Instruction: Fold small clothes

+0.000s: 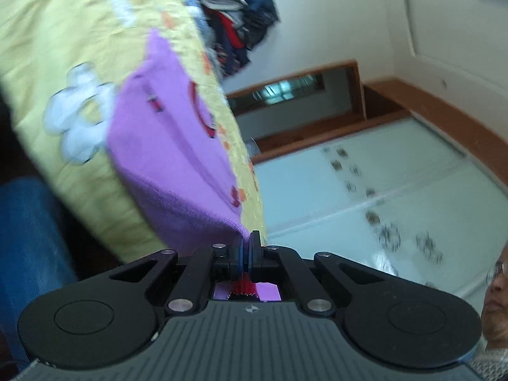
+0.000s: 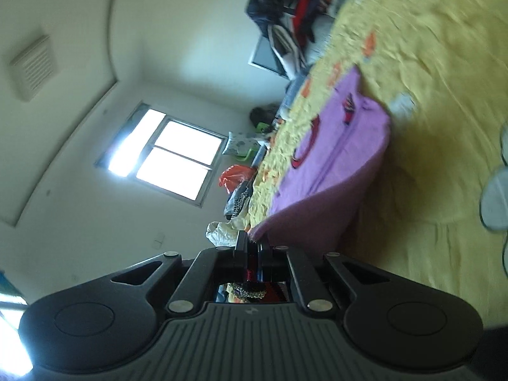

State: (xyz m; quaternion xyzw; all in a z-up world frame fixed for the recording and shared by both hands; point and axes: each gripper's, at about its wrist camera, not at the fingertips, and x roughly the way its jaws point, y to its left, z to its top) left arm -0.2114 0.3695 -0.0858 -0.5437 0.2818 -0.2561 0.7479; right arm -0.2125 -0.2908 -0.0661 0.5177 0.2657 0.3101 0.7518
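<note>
A small purple garment point(image 1: 171, 158) with red trim lies on a yellow bedspread point(image 1: 63, 31), its near edge lifted off the bed. My left gripper point(image 1: 247, 242) is shut on one near corner of the cloth. In the right wrist view the same purple garment point(image 2: 330, 171) curves up from the yellow bedspread point(image 2: 428, 95) toward my right gripper point(image 2: 254, 241), which is shut on the other near corner. Both views are tilted sideways and blurred.
A pile of dark, red and white clothes point(image 1: 235, 22) sits at the far end of the bed, also seen as the clothes pile point(image 2: 292, 16). Bags and clutter point(image 2: 236, 177) line the bed's far side under a window point(image 2: 171, 158). A person's face edge point(image 1: 495, 292) shows at right.
</note>
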